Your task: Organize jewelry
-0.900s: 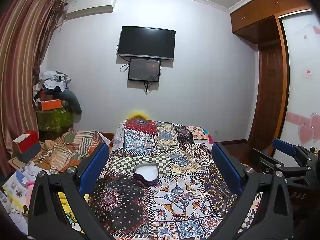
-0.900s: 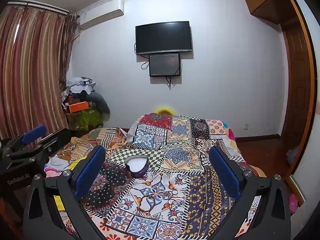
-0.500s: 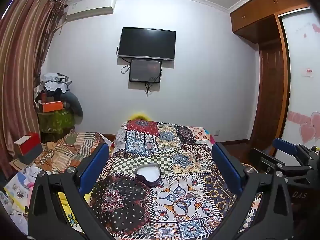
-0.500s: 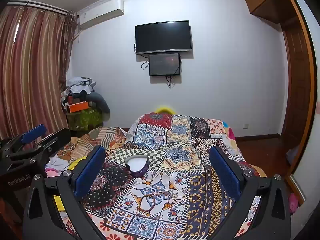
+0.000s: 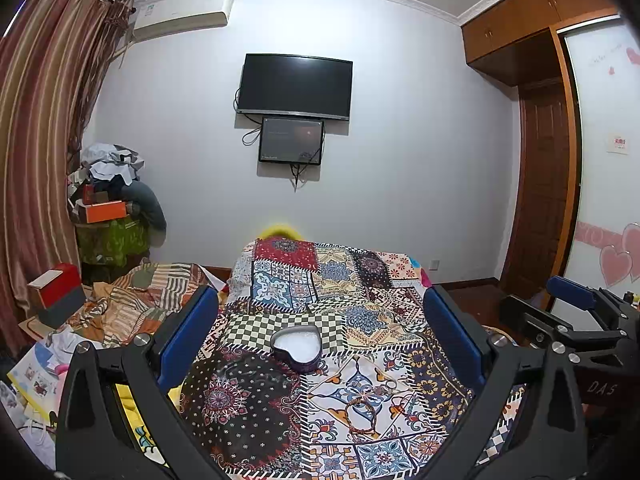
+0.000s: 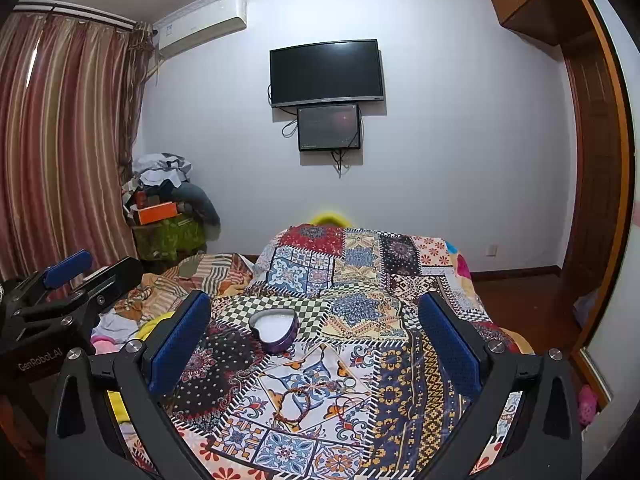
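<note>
Left wrist view: the lower corners are cut off by the black frame of the left gripper (image 5: 320, 332), so the near edge of the patchwork bedspread (image 5: 336, 280) is hidden. Small jewelry on the busy print is hard to make out: a braided bracelet (image 5: 362, 416) shows as a loop, with what looks like rings (image 5: 386, 388) just beyond it; finer detail cannot be told. The heart-shaped box (image 5: 297, 349), open, white inside, sits mid-bed on the checkered patch, beyond the bracelet and apart from it.

Left gripper: jaws spread wide, blue pads (image 5: 188, 336) far apart, nothing between them, nothing touched; held above the bed.

Right wrist view: the right gripper (image 6: 314, 332) is likewise wide open and empty, clear of the cloth. The box (image 6: 275, 330) lies between its pads in the view, left of centre; the bracelet (image 6: 296, 404) lies nearer the camera, with a thin cord beside it, unclear. The left gripper's body shows at the left edge.
</note>
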The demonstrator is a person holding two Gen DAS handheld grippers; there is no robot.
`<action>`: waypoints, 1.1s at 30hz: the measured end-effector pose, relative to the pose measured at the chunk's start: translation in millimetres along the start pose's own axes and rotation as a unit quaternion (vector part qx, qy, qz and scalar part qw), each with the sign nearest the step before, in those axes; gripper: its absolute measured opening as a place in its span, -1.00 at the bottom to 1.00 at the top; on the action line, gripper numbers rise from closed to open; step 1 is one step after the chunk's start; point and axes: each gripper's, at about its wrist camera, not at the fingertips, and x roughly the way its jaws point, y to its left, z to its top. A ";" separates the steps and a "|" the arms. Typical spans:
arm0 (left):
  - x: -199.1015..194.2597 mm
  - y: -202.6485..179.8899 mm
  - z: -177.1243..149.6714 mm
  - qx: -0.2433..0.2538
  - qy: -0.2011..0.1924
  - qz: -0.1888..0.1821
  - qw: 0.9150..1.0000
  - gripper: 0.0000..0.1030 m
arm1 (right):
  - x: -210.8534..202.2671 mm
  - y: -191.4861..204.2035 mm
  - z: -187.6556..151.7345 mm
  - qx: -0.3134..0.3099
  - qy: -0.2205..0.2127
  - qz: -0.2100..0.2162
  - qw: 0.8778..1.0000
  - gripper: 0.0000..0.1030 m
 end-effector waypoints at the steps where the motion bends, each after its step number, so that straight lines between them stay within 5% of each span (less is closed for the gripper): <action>1: 0.4 -0.5 -0.8 0.000 0.000 0.000 1.000 0.99 | -0.1 0.0 -0.5 0.000 0.000 0.000 1.000 1.00; 33: 0.6 -1.4 -0.7 0.000 0.001 0.000 1.000 0.99 | 0.8 1.0 2.1 0.002 0.002 -0.001 1.000 1.00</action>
